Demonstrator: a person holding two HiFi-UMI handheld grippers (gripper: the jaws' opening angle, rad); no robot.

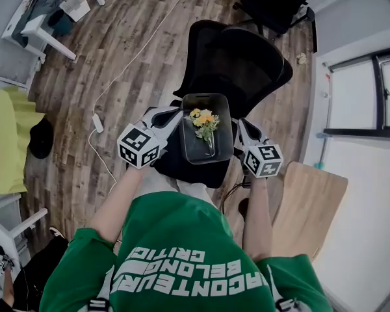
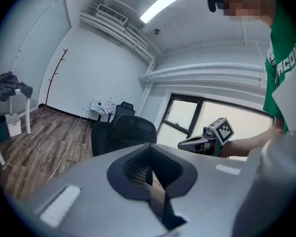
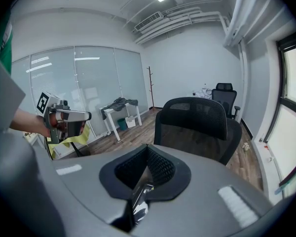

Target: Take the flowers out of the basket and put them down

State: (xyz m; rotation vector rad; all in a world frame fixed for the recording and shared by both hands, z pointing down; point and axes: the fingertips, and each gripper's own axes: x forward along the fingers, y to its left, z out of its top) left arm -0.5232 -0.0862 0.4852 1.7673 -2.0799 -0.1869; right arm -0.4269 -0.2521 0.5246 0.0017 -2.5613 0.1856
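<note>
While left tool [image 1: 177, 117] and right tool [image 1: 238, 126] clamp the basket [image 1: 206, 96] holding flowers [image 1: 205, 123], the green shirt [image 1: 182, 233] reads "BELONG".

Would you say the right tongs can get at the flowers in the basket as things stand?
Probably not yet: the right tongs and left tongs are each shut on a side of the basket, holding it over the chair. Freeing the right for the flowers would likely tip it.

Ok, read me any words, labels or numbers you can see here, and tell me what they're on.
"ACONTEUR", "BELONG", "CRITIC": white print on the person's green shirt, upside down in the head view, edges cut off.
"ACON": the same shirt in the left gripper view, partial.
Marker cubes: square patterns only, no words.
</note>
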